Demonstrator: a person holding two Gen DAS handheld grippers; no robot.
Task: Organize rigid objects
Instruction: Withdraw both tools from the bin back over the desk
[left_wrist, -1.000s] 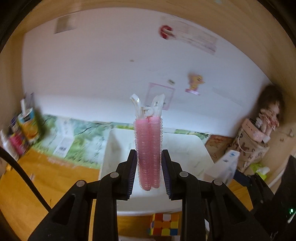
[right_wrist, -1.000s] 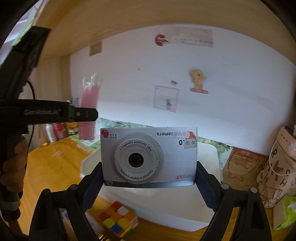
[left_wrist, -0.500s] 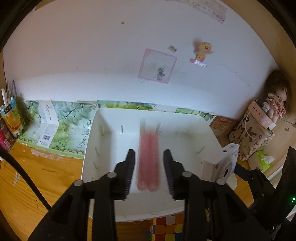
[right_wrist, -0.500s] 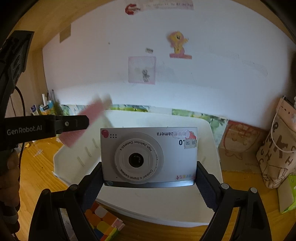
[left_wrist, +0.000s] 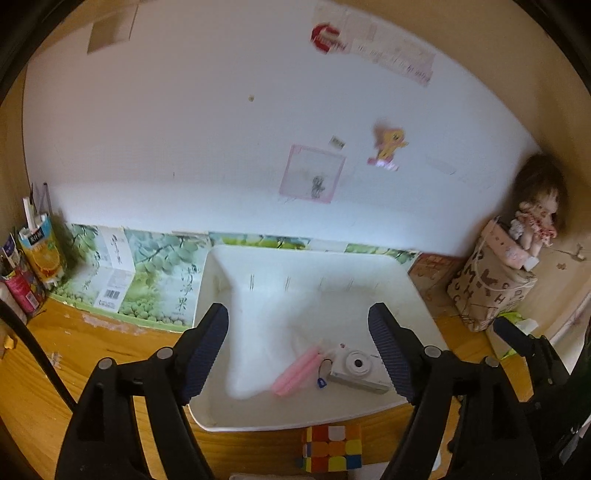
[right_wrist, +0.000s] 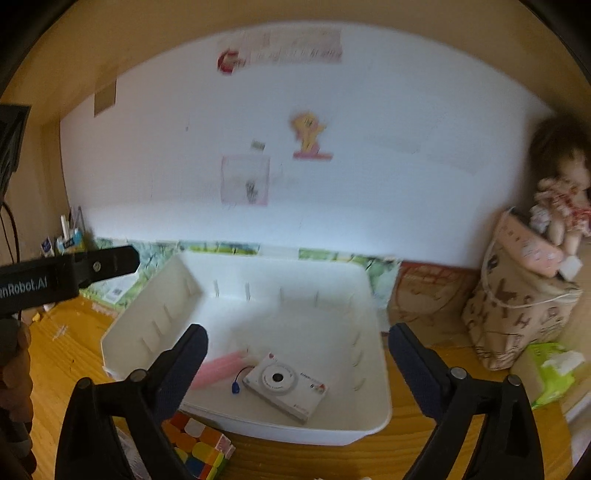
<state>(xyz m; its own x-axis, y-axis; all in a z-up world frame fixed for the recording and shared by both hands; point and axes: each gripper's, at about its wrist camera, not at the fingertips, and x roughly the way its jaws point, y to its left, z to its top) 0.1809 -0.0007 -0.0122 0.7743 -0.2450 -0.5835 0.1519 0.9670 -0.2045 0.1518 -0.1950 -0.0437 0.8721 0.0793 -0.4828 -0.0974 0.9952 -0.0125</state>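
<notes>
A white plastic bin (left_wrist: 258, 421) (right_wrist: 303, 432) stands on the wooden desk. A pink hair-roller clip (left_wrist: 295, 373) (right_wrist: 218, 369) lies on the bin's floor. A small white toy camera (left_wrist: 358, 371) (right_wrist: 286, 386) lies just right of it, lens up. My left gripper (left_wrist: 299, 354) is open and empty above the bin's front. My right gripper (right_wrist: 295, 369) is open and empty above the bin too. A colourful puzzle cube (left_wrist: 332, 452) (right_wrist: 197, 448) sits on the desk in front of the bin.
Drink cartons (left_wrist: 38, 254) stand at the far left by the wall. A patterned bag with a doll (left_wrist: 491, 288) (right_wrist: 517, 306) stands at the right. A green tissue pack (right_wrist: 554, 373) lies near it. A green printed sheet (left_wrist: 147, 284) leans behind the bin.
Both grippers have opened. The pink roller clip left my left gripper and the camera left my right gripper; both now lie in the bin. Both grippers have pulled back.
</notes>
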